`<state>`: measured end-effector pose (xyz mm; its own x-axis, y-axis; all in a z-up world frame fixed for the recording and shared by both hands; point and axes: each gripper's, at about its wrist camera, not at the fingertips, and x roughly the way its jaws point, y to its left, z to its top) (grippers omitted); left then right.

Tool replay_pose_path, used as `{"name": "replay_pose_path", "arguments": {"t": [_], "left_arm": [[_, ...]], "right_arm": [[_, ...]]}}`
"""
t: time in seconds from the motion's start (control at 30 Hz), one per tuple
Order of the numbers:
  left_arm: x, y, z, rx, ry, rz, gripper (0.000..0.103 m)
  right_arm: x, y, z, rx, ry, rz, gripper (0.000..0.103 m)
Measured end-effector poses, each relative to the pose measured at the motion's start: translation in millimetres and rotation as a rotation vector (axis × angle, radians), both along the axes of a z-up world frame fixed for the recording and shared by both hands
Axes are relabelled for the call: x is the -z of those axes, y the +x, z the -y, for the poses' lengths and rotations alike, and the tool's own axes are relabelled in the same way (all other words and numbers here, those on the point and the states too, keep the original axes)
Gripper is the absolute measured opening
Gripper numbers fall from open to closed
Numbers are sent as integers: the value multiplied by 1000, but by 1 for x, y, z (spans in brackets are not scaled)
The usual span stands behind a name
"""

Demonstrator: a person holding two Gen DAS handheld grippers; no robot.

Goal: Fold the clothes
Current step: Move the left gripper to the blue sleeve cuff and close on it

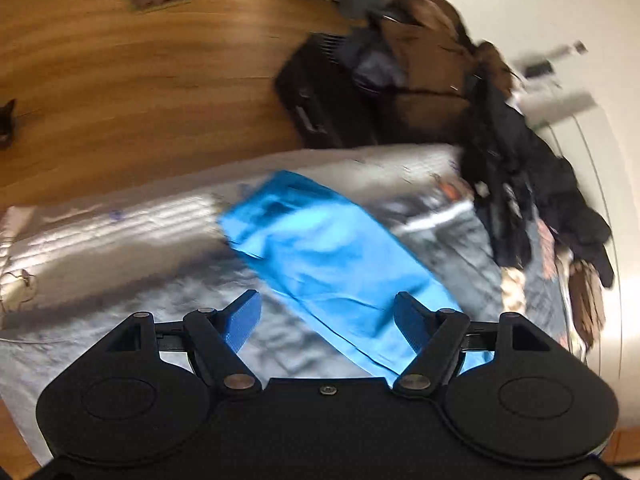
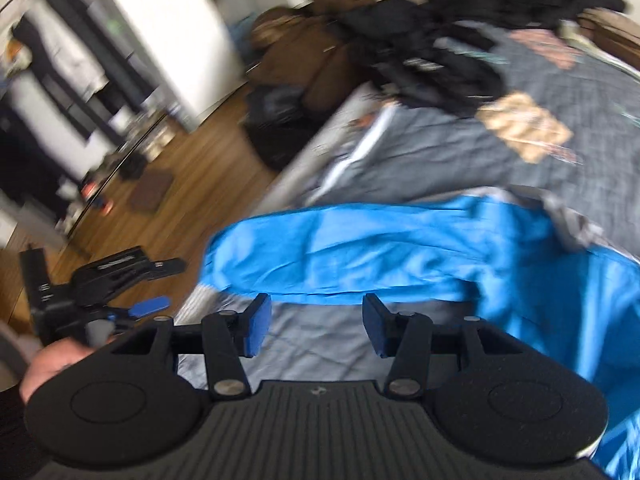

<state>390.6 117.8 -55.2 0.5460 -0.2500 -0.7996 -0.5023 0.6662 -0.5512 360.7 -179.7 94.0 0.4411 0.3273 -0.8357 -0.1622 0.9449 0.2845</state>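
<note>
Broadly, both fisheye views are blurred, so fine detail is hard to read. A bed (image 1: pixel 120 248) covered in a pale grey quilt fills the middle of the left wrist view and runs diagonally through the right wrist view, with a wooden floor (image 1: pixel 140 80) beyond it.

A bright blue garment (image 1: pixel 336 256) lies rumpled on the quilt, stretching from the centre of the left wrist view toward the lower right, where its lower end is hidden behind the gripper body. In the right wrist view the same cloth (image 2: pixel 360 248) spans the middle and runs off the right edge.

A heap of dark and brown clothes (image 1: pixel 500 152) sits at the upper right of the left wrist view; single items cannot be told apart.

The left gripper (image 1: pixel 328 316) is released, its blue-padded fingers spread wide above the quilt and the garment's edge, gripping nothing. It also shows at the lower left of the right wrist view, held by a hand (image 2: pixel 52 364) that is partly cut off.

The right gripper (image 2: pixel 316 324) is likewise spread and empty, just short of the blue cloth.
</note>
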Motion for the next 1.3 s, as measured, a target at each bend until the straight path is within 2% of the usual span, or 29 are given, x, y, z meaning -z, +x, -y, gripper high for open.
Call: {"name": "replay_pose_path", "arguments": {"t": [0.17, 0.27, 0.4, 0.57, 0.67, 0.8, 1.07, 1.1, 1.17, 1.23, 1.3], "left_arm": [[32, 8, -14, -78, -48, -21, 68], [51, 13, -23, -125, -77, -34, 63], [76, 20, -34, -188, -115, -51, 63], [104, 27, -40, -258, -170, -71, 63], [117, 31, -37, -263, -183, -88, 63], [129, 35, -36, -284, -221, -67, 63], [142, 57, -35, -277, -213, -72, 62], [142, 58, -34, -285, -215, -65, 59], [140, 59, -35, -294, -211, -47, 28], [135, 62, -37, -289, -213, -19, 21], [125, 65, -41, -259, -214, 15, 19]], "right_arm": [[13, 25, -46, -99, 27, -12, 49], [19, 36, -63, -116, 49, -19, 49], [25, 45, -74, -125, 76, -38, 49], [33, 47, -72, -116, 89, -67, 49], [38, 47, -66, -110, 88, -86, 49], [45, 47, -58, -94, 83, -109, 49], [54, 45, -44, -66, 75, -130, 49], [54, 43, -42, -62, 76, -131, 49], [54, 40, -39, -55, 75, -131, 49], [53, 35, -34, -38, 77, -130, 49], [52, 30, -28, -16, 80, -132, 49]]}}
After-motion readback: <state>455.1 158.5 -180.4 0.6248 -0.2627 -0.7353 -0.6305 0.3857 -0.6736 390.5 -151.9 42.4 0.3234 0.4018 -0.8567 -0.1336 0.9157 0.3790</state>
